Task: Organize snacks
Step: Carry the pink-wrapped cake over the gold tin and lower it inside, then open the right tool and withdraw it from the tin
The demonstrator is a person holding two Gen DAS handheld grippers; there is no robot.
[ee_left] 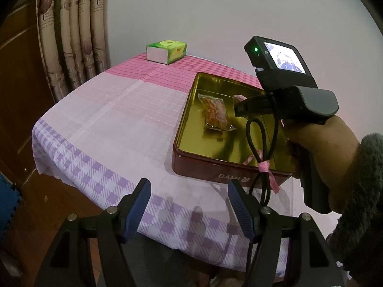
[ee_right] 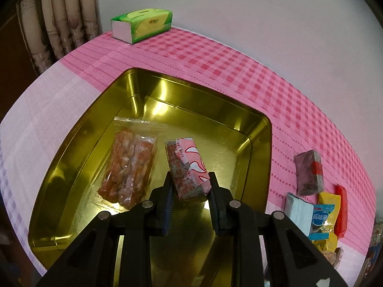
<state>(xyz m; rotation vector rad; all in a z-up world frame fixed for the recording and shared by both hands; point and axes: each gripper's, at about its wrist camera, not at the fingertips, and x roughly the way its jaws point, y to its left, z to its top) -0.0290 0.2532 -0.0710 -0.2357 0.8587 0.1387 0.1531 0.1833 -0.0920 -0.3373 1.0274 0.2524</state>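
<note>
A gold-lined red tin [ee_left: 191, 165] [ee_right: 261, 129] sits on the checked tablecloth. An orange snack in clear wrap [ee_left: 215, 113] [ee_right: 130, 165] lies flat inside it. My right gripper [ee_right: 190, 186] is shut on a pink-and-white wrapped snack [ee_right: 189, 165] and holds it over the tin's floor, beside the orange snack. The right gripper's body [ee_left: 294, 100] shows over the tin in the left wrist view, hiding most of the pink snack [ee_left: 239, 97]. My left gripper [ee_left: 189, 191] is open and empty above the table's front edge, left of the tin.
A green tissue box [ee_left: 166, 51] [ee_right: 141, 25] stands at the table's far corner by the curtain [ee_left: 71, 31]. Several loose wrapped snacks [ee_right: 318, 203] lie on the cloth right of the tin. A looped black cable [ee_left: 261, 157] hangs across the tin's near wall.
</note>
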